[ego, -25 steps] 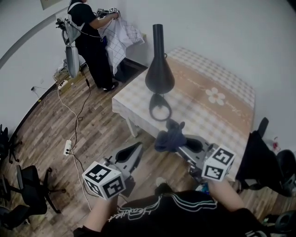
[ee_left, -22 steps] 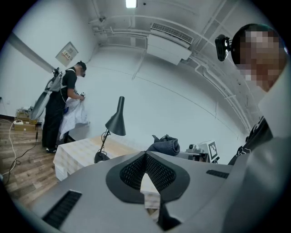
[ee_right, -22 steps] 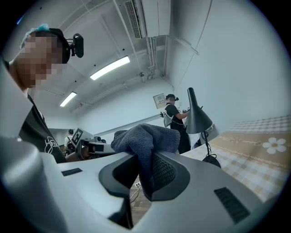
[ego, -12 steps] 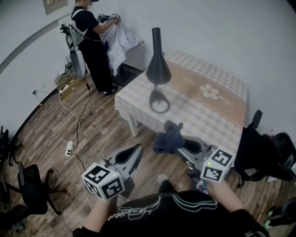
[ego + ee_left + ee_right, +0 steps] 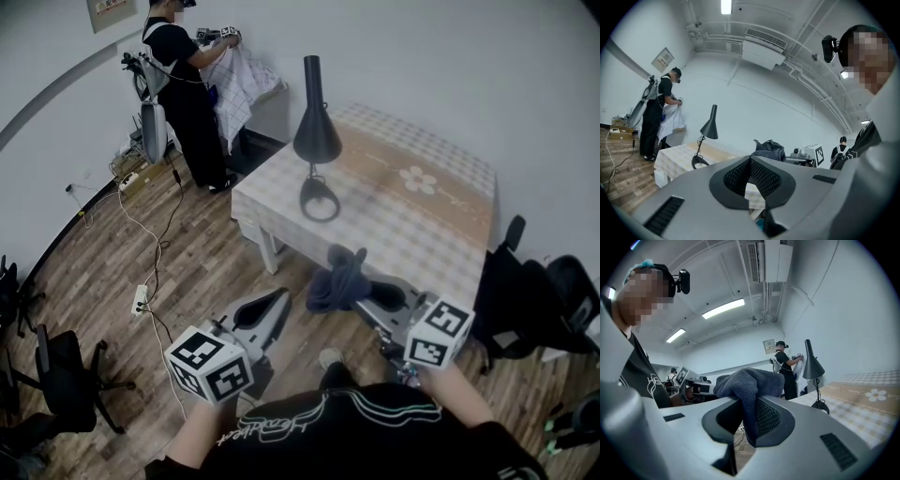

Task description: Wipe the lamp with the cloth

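Both grippers hang farther from the lamp (image 5: 316,136) than before, so wiping waits; right gripper (image 5: 361,291) clamps the cloth (image 5: 337,279), left gripper (image 5: 274,306) closed, empty.

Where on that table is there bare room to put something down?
Nearly all of the table is bare: the whole stretch from the lamp rightward, flower print included, to the far and right edges. Only the near left part is taken, by the lamp's ring base.

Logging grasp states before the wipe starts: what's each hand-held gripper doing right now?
Left hand-held gripper: closed, empty.
Right hand-held gripper: closed on the cloth.
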The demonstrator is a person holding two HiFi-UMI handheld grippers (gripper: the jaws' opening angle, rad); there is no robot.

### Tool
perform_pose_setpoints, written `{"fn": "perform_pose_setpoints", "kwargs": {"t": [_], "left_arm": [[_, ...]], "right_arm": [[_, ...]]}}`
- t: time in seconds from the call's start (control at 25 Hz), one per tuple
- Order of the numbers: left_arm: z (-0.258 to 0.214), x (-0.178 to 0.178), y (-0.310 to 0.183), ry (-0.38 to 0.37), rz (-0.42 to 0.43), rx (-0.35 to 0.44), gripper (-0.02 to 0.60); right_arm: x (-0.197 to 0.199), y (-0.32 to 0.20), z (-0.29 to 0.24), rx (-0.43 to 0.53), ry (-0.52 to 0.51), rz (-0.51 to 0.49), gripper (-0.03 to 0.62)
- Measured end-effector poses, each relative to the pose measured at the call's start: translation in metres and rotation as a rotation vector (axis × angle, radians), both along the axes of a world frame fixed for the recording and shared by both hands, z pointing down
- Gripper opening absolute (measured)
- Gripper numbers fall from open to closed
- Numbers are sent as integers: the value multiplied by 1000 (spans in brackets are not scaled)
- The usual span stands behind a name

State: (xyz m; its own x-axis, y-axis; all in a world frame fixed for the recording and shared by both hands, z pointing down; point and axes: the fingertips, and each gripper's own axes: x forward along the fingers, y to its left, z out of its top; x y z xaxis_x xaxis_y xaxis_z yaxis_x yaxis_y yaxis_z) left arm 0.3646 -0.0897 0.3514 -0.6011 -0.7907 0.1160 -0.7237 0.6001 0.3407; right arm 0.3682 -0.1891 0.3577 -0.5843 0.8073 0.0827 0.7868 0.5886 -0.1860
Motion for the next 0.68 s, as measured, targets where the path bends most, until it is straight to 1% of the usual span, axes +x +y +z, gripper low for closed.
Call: {"fn": "perform_pose_setpoints", "kwargs": {"t": [0.28, 0.44, 0.68], "left_arm": [[-1, 6, -7, -10, 27, -13, 0], [-1, 6, -15, 1, 46, -21, 0], [-7, 0, -26, -3, 69, -25, 0]], "right_arm": [[10, -7, -1, -5, 2, 22, 57], [10, -14, -2, -9, 4, 40, 57], [4, -25, -7, -6, 5, 54, 57]]}}
